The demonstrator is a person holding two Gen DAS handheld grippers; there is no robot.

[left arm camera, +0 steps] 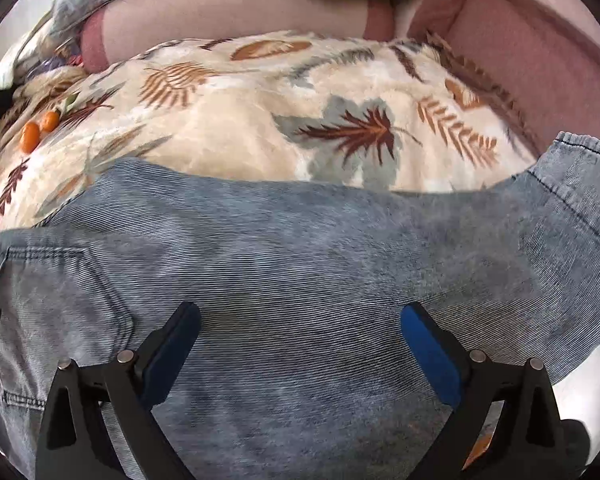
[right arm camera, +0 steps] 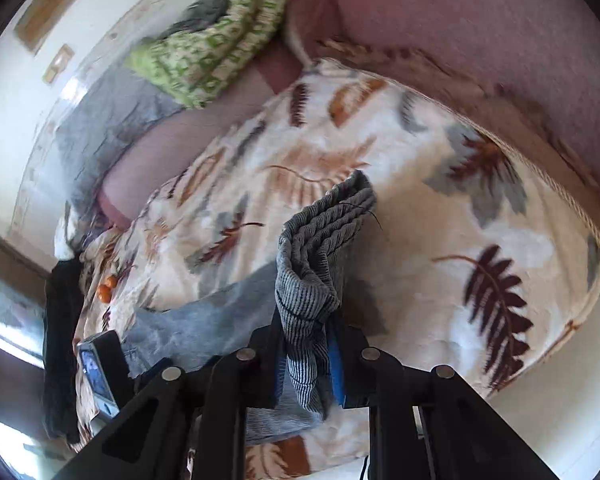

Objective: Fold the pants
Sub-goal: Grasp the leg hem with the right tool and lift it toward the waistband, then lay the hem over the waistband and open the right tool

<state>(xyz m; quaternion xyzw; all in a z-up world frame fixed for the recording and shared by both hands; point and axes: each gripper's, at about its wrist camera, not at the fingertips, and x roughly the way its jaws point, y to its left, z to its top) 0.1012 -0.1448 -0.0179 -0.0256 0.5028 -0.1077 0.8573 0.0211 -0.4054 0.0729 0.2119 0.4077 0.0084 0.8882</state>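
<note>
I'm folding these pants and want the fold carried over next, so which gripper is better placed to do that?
Right. The right gripper is already shut on a bunched edge of the pants, lifted off the leaf-print blanket. The left gripper hangs open above flat denim.

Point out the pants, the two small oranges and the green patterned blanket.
pants [left arm camera: 300,248], left wrist view, the flat middle of the denim.
oranges [left arm camera: 31,137], left wrist view, the nearer fruit's skin.
green blanket [right arm camera: 216,52], right wrist view, its folded middle.
</note>
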